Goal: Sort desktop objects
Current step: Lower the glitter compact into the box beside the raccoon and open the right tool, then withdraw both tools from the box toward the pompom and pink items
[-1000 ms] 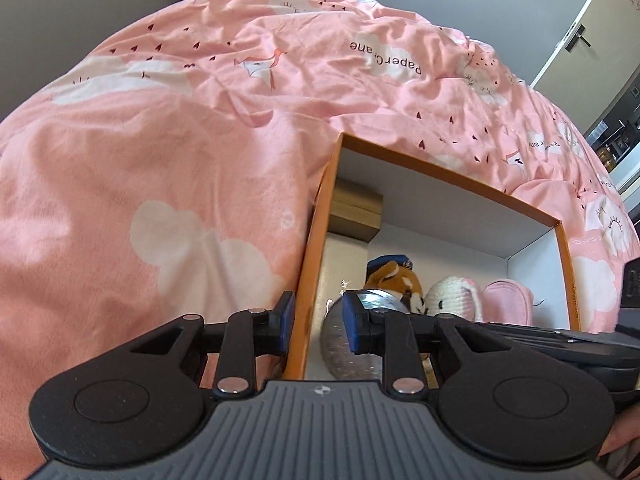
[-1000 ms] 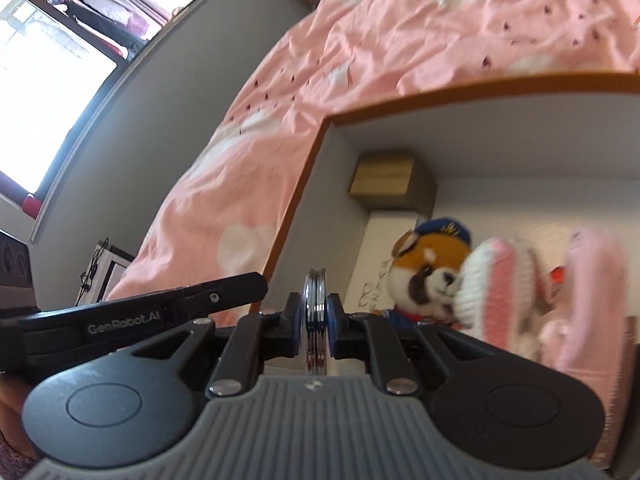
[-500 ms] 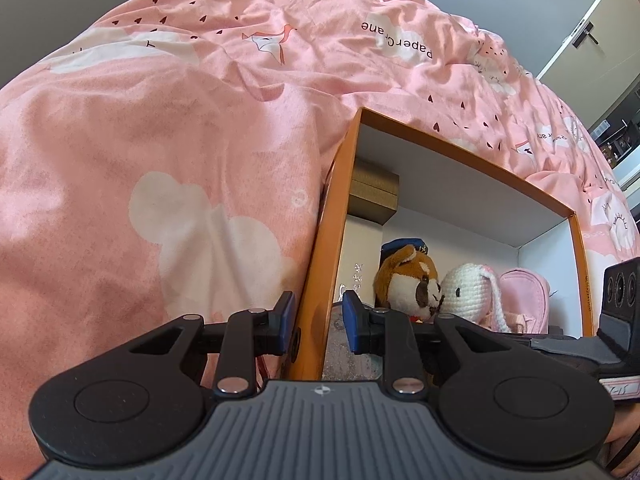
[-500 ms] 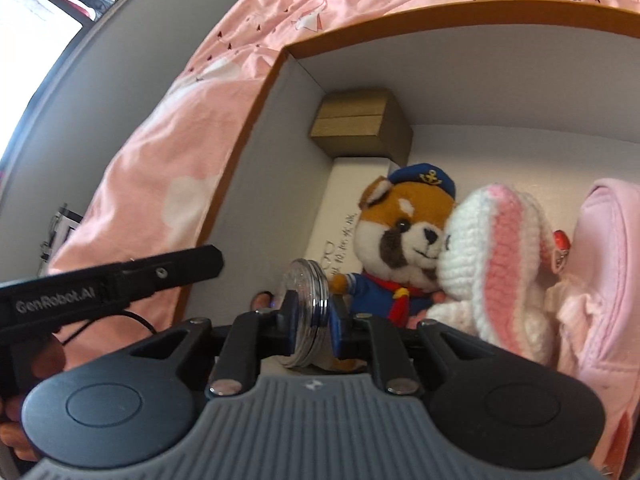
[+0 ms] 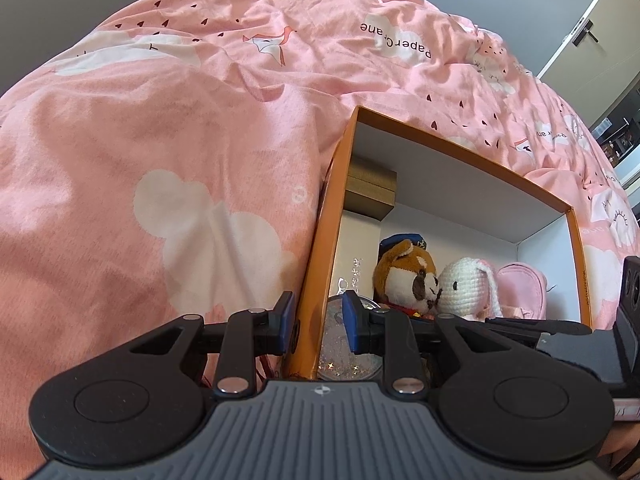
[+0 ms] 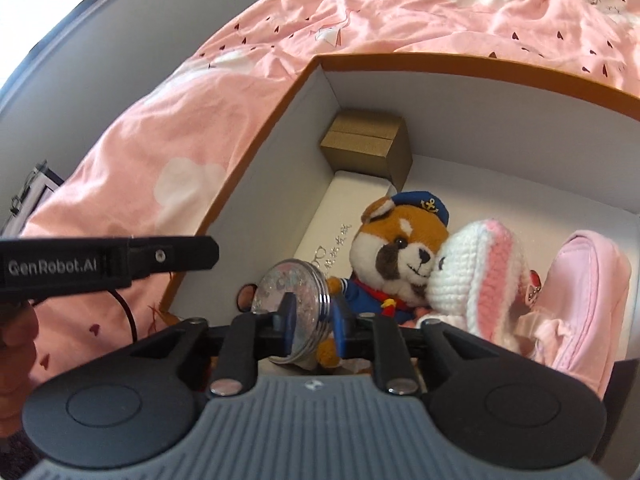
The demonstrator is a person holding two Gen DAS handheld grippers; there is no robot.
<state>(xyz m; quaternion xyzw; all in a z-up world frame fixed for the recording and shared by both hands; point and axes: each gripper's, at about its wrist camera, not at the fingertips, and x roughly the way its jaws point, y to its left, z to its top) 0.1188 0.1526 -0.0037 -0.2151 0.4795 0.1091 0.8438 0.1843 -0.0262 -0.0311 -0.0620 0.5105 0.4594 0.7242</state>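
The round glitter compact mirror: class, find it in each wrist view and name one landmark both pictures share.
Left wrist view: the round glitter compact mirror sits low at centre, inside the orange box, partly hidden behind the left gripper.
Right wrist view: it is lower centre-left, standing on edge between the fingers of the right gripper.
Shared landmark: the fox plush in a blue cap.

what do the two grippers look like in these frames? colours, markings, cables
Both match: a ribbed grey body, two black round-ended linkage arms with silver pivot screws, and blue finger pads on the left gripper and the right gripper. The right wrist view shows the left one's black side bar with white "GenRobot.AI" lettering, and a thin black cable beneath it. No sleeves visible.
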